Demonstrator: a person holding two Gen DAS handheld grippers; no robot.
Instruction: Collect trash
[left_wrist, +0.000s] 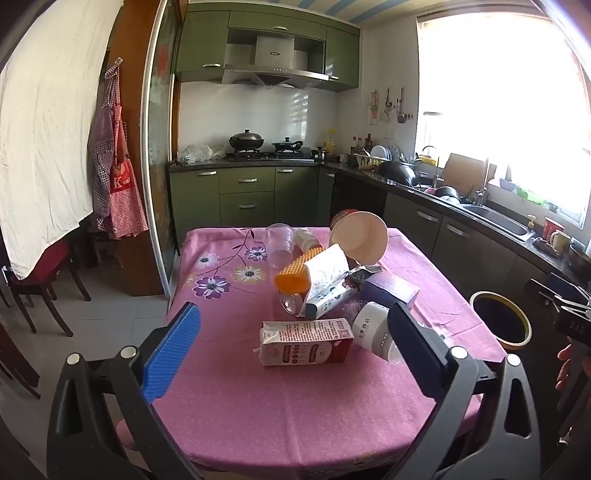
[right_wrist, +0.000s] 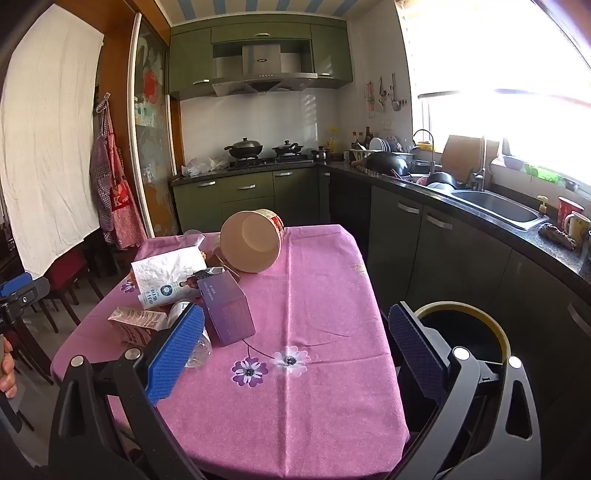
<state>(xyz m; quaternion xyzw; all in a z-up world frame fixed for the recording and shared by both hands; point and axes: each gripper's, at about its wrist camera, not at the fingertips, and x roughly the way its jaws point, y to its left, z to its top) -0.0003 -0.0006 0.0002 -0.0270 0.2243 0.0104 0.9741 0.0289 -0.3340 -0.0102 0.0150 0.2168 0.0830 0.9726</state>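
My left fingers (left_wrist: 291, 343) are spread wide and hold nothing, and my right fingers (right_wrist: 295, 343) are just as wide and just as empty. Everything I have to collect lies in one heap on the bench (left_wrist: 258, 406), and I take the bin (left_wrist: 500, 320) beside the bench's right edge as my landmark.

Nearest the bin in the heap is the purple box (right_wrist: 229, 314). Just beyond it, away from the bin, a white bottle (left_wrist: 373, 328) lies on its side, touching or nearly touching the brown milk carton (left_wrist: 306, 341). Farther from the bin and deeper in the heap are the white carton (left_wrist: 325, 284), the orange brush (left_wrist: 293, 275) and the clear cup (left_wrist: 279, 245). The big paper bucket (right_wrist: 253, 240) lies tipped over at the far end of the heap.

I think the risk is in how the heap leans. The white carton seems propped on things under it, so pulling the milk carton or the bottle out first could shift the rest. The bottle and a clear round thing under the brush look free to roll, and a nudge from one of my fingers could send either off the bench's edge. The cup could crush or slip if squeezed. The bin's mouth sits below the bench and close to it, so a release made too early would land trash on the floor.
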